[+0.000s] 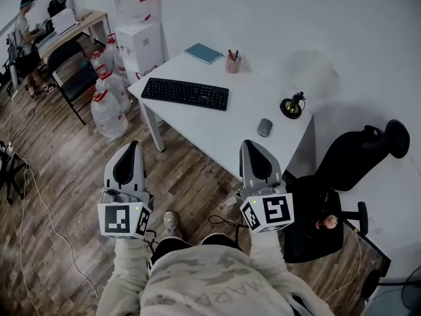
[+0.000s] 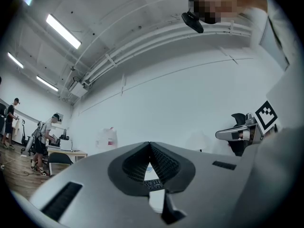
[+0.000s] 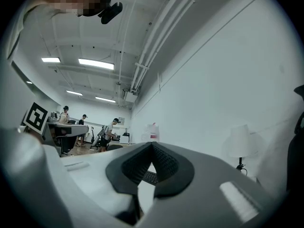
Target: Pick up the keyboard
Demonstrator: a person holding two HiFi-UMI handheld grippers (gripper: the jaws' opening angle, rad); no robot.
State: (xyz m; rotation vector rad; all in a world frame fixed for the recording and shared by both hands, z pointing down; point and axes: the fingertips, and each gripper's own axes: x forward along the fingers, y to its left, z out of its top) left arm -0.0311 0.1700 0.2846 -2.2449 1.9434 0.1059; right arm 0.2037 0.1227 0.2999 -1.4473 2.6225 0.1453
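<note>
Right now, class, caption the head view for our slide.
Shut, left tongs and right tongs hover short of the white desk bearing the black keyboard.

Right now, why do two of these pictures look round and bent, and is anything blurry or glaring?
Left gripper view: fisheye circle, dark corners, straight lines bowed, ceiling light glaring. Right gripper view: same bending, right gripper looming large. Head view: dim, even light, keyboard sharp.

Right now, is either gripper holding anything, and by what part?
Nothing is held: the left gripper and right gripper are shut and empty; the keyboard lies on the table.
</note>
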